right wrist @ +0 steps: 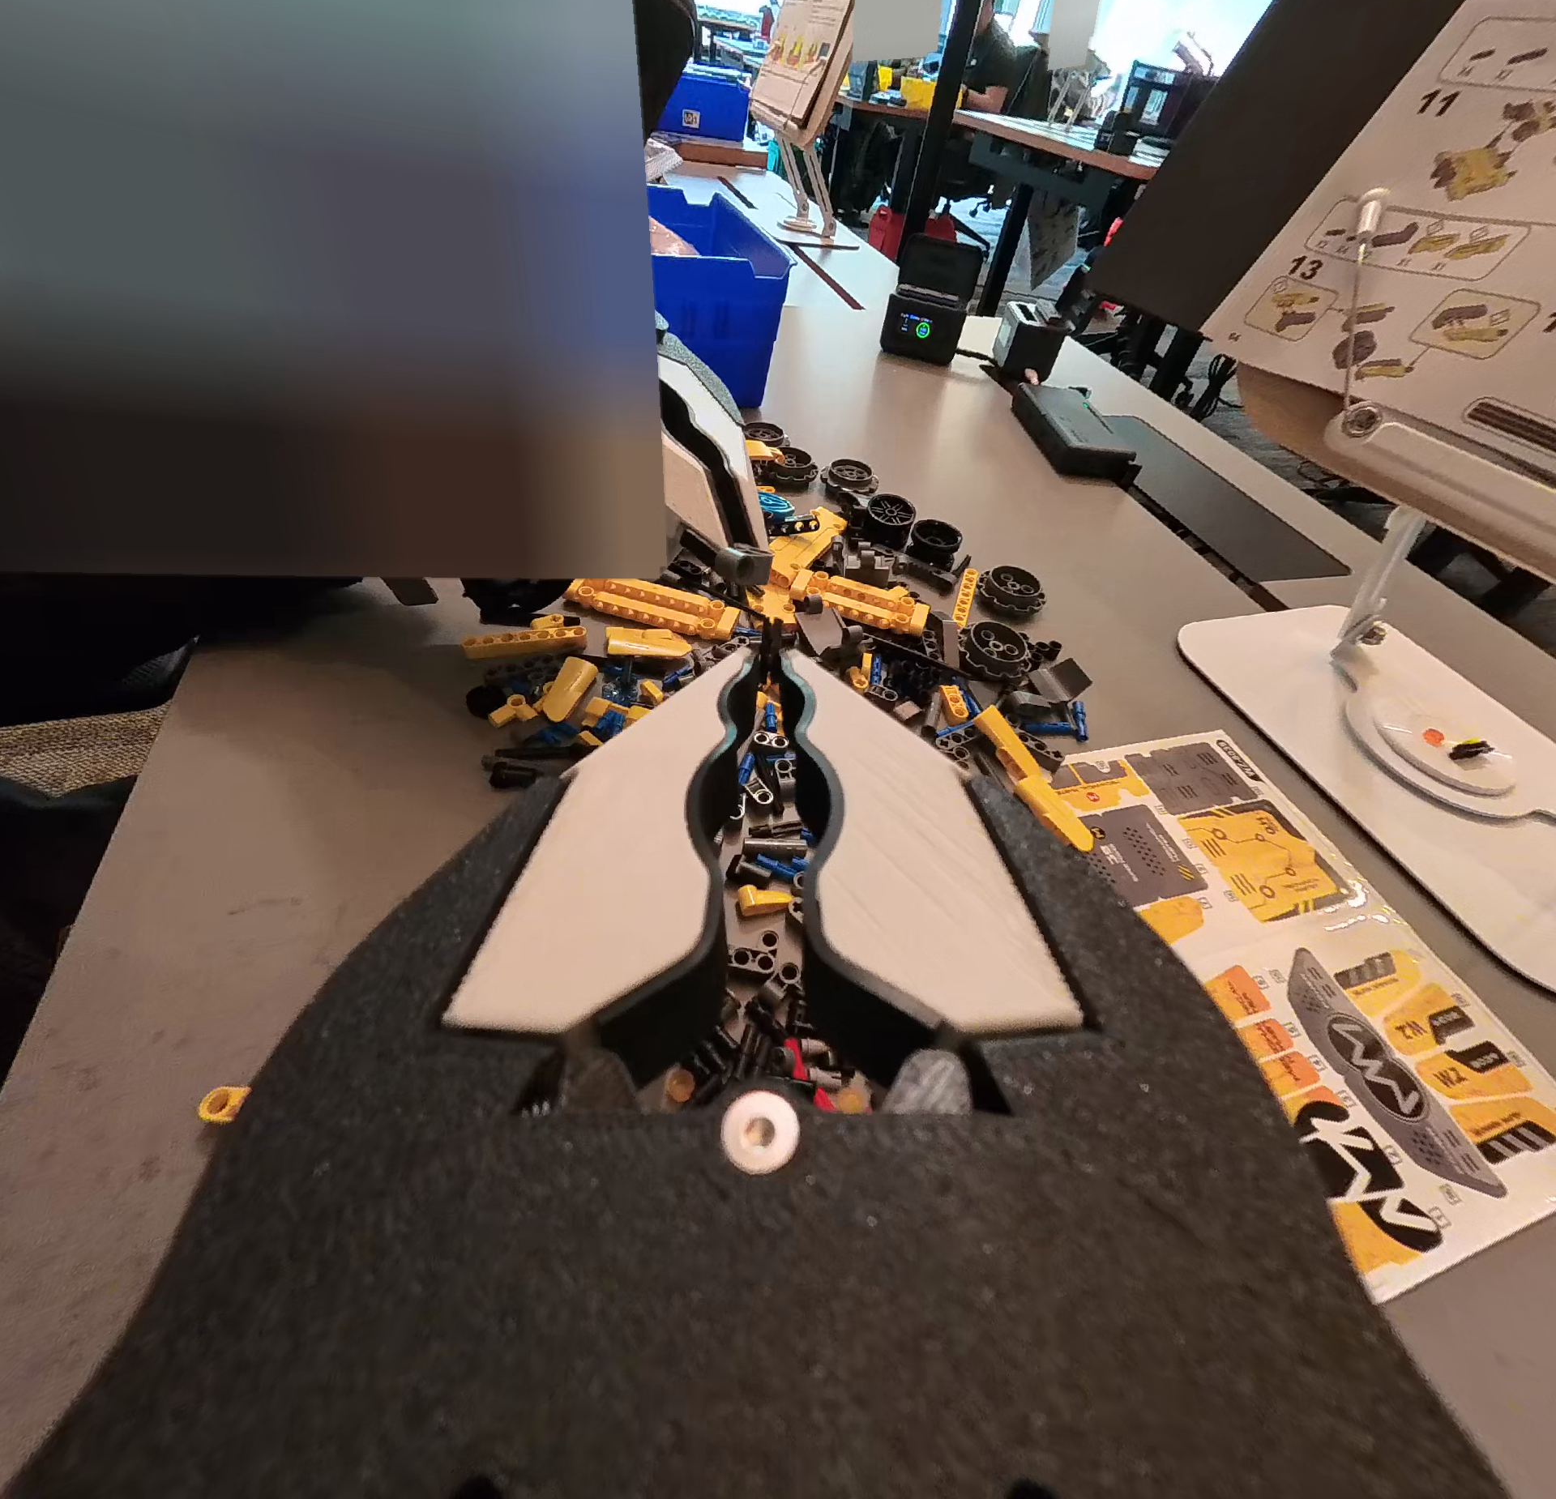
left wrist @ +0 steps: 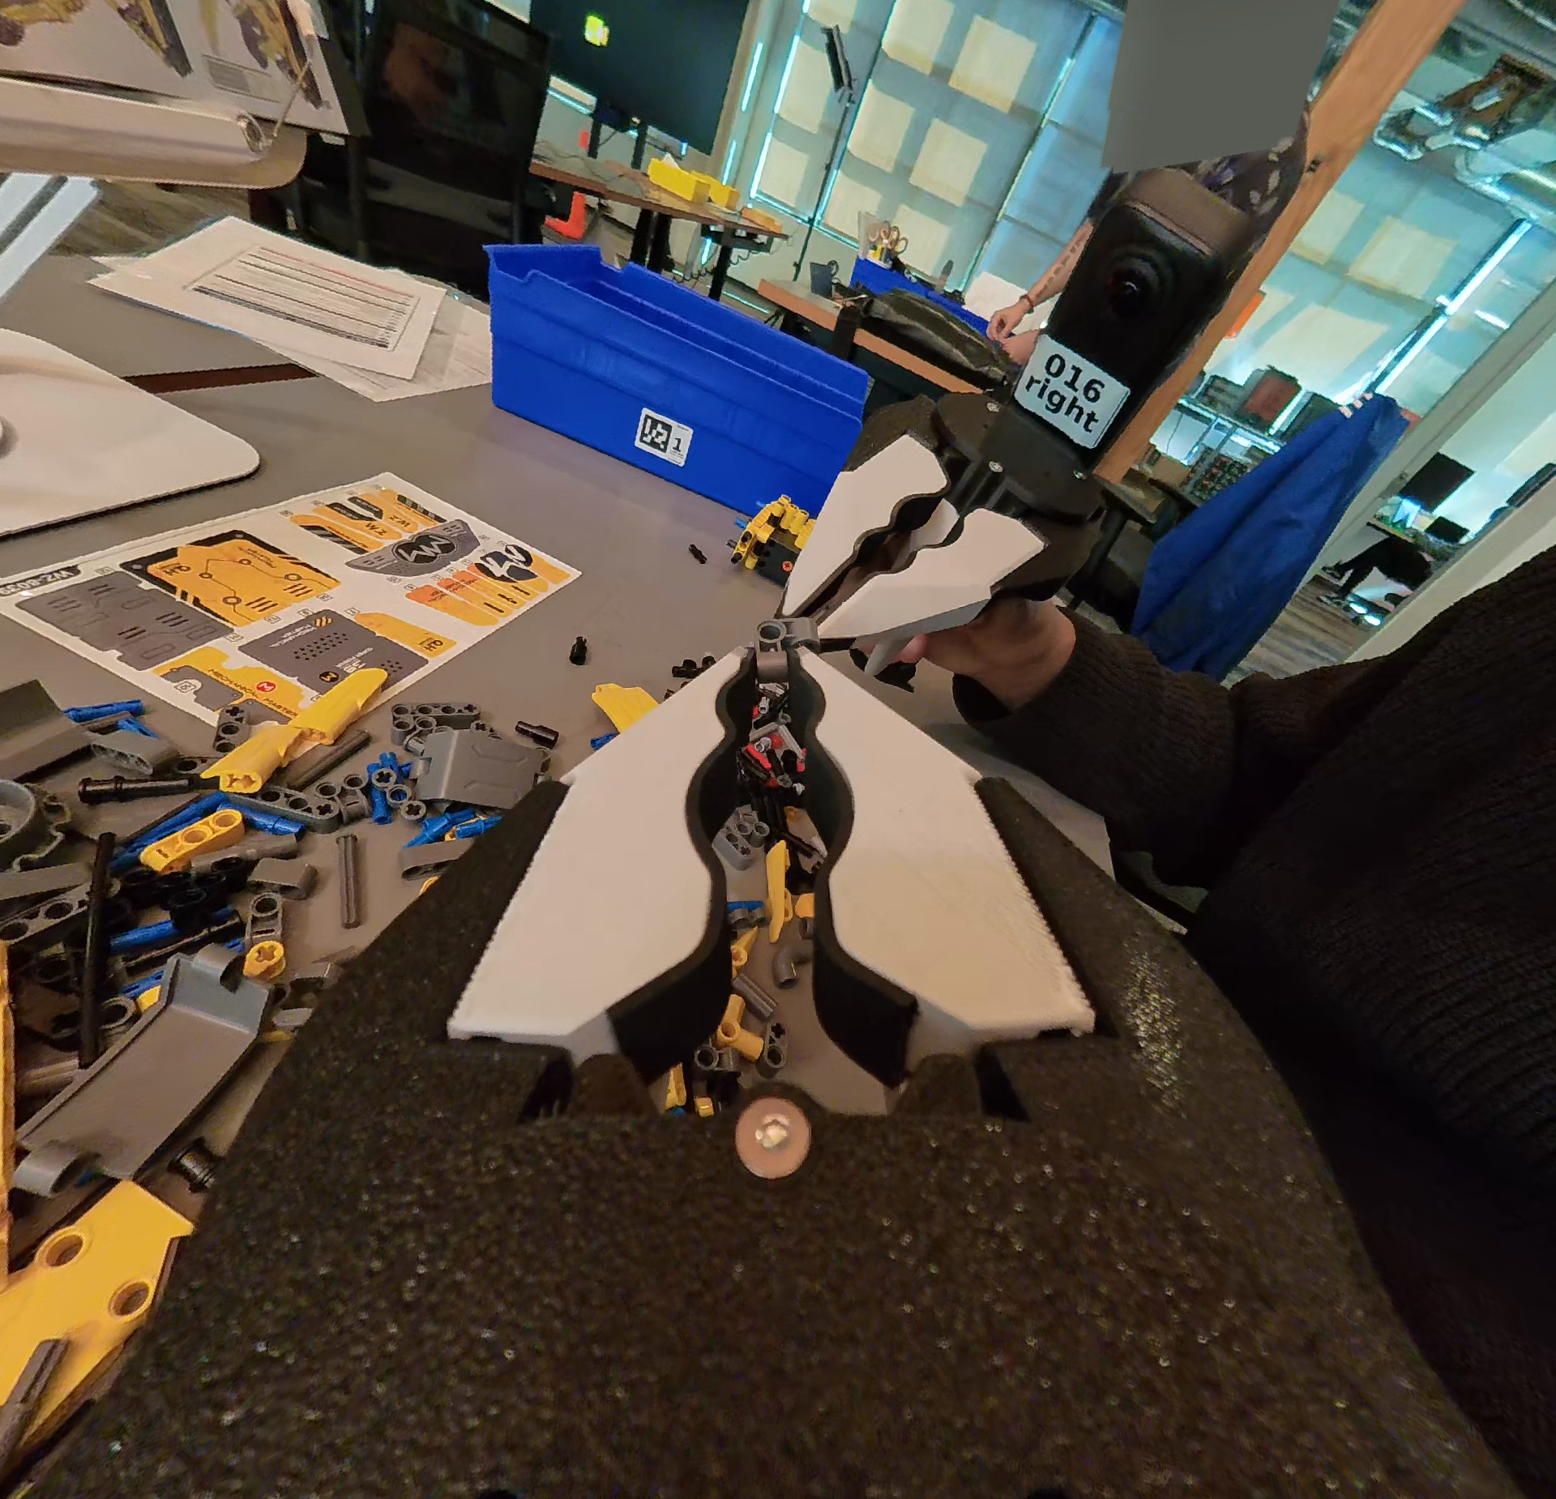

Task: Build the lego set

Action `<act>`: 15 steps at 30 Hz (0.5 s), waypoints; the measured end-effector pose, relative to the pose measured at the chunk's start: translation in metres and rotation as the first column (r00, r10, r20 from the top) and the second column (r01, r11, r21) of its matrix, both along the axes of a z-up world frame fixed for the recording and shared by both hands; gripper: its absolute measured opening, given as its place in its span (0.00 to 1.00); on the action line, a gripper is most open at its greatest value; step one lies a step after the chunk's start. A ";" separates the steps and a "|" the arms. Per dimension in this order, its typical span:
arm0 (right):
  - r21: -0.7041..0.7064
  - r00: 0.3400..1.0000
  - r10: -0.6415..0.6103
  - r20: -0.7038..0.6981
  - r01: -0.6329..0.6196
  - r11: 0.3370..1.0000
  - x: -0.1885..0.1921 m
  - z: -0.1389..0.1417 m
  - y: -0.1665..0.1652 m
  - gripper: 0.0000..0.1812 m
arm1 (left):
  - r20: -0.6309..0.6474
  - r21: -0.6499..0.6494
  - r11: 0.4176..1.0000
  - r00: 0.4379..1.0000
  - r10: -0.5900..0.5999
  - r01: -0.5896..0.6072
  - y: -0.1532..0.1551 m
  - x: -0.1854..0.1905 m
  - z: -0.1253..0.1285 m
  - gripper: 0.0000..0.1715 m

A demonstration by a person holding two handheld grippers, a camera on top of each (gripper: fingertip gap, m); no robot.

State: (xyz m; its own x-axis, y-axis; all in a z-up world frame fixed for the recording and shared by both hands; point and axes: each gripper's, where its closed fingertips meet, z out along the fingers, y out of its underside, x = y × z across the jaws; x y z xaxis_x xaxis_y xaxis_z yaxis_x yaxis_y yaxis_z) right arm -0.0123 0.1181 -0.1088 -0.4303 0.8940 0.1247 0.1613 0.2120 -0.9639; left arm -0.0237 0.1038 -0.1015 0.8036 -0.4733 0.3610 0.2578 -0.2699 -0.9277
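An open-plan workshop with desks, monitors and tall windows is stretching out behind a grey table (left wrist: 379,431) strewn with building-toy parts. On the left, a pile (left wrist: 210,852) of yellow, blue, grey and black pieces is lying beside a sticker sheet (left wrist: 278,591), with printed papers (left wrist: 286,297) and a blue bin (left wrist: 674,373) sitting farther back. At centre, the left gripper (left wrist: 779,659) is pinching a small grey connector (left wrist: 779,642) between its closed white fingertips, lifted above the table. Meeting it from the right, the right gripper (left wrist: 821,612), held in a person's hand (left wrist: 1002,650) in a dark sleeve, is clamping a thin black pin (right wrist: 770,634) whose tip is touching or just reaching the connector; which cannot be told. In the right wrist view, black wheels (right wrist: 892,516) are lying beyond the pile, and an instruction booklet (right wrist: 1381,196) is standing propped on a white stand (right wrist: 1347,701) at far right.
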 end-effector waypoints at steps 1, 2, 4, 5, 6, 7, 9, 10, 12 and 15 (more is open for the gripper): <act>0.000 1.000 0.000 0.002 0.000 1.000 0.000 0.000 0.000 0.02 | 0.000 -0.001 1.000 1.000 0.000 0.000 0.000 0.000 0.000 0.04; -0.001 1.000 0.000 0.003 0.000 1.000 0.000 0.000 0.000 0.02 | -0.001 -0.001 1.000 1.000 -0.001 0.001 0.000 0.000 0.000 0.04; 0.001 1.000 0.000 0.003 0.000 1.000 0.000 -0.001 0.000 0.02 | -0.005 -0.003 1.000 1.000 -0.003 0.003 0.000 0.001 -0.001 0.04; 0.001 1.000 0.000 0.003 0.000 1.000 0.000 -0.001 0.000 0.02 | -0.010 -0.005 1.000 1.000 -0.004 0.004 0.000 0.001 -0.001 0.04; 0.002 1.000 0.000 0.003 0.000 1.000 0.000 0.000 0.000 0.02 | -0.016 -0.007 1.000 1.000 -0.005 0.005 0.000 0.002 -0.002 0.04; 0.004 1.000 -0.001 0.003 0.001 1.000 0.000 0.000 0.000 0.02 | -0.027 -0.011 1.000 1.000 -0.005 0.005 0.001 0.003 -0.003 0.04; 0.047 0.998 -0.052 0.017 0.052 0.998 -0.001 -0.003 0.011 0.02 | -0.087 -0.028 1.000 0.996 0.004 -0.006 0.003 0.005 -0.010 0.04; 0.085 0.995 -0.100 0.020 0.098 0.992 -0.001 -0.004 0.022 0.02 | -0.137 -0.040 0.999 0.991 0.004 -0.010 0.004 0.006 -0.016 0.04; 0.120 0.984 -0.180 0.006 0.178 0.977 0.003 0.000 0.043 0.02 | -0.232 -0.073 0.997 0.973 -0.018 0.001 0.003 0.012 -0.027 0.04; 0.011 0.981 -0.196 -0.008 0.196 0.981 0.018 0.011 0.046 0.02 | -0.276 -0.126 0.989 0.956 -0.105 0.072 -0.017 0.040 -0.033 0.04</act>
State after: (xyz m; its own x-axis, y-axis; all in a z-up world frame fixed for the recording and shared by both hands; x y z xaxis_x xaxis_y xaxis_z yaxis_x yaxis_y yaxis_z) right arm 0.0059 0.1645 -0.0981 -0.2463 0.9593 0.1380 0.1946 0.1884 -0.9626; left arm 0.0167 0.0871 -0.1344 0.8370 -0.5159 0.1823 -0.0385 -0.3877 -0.9210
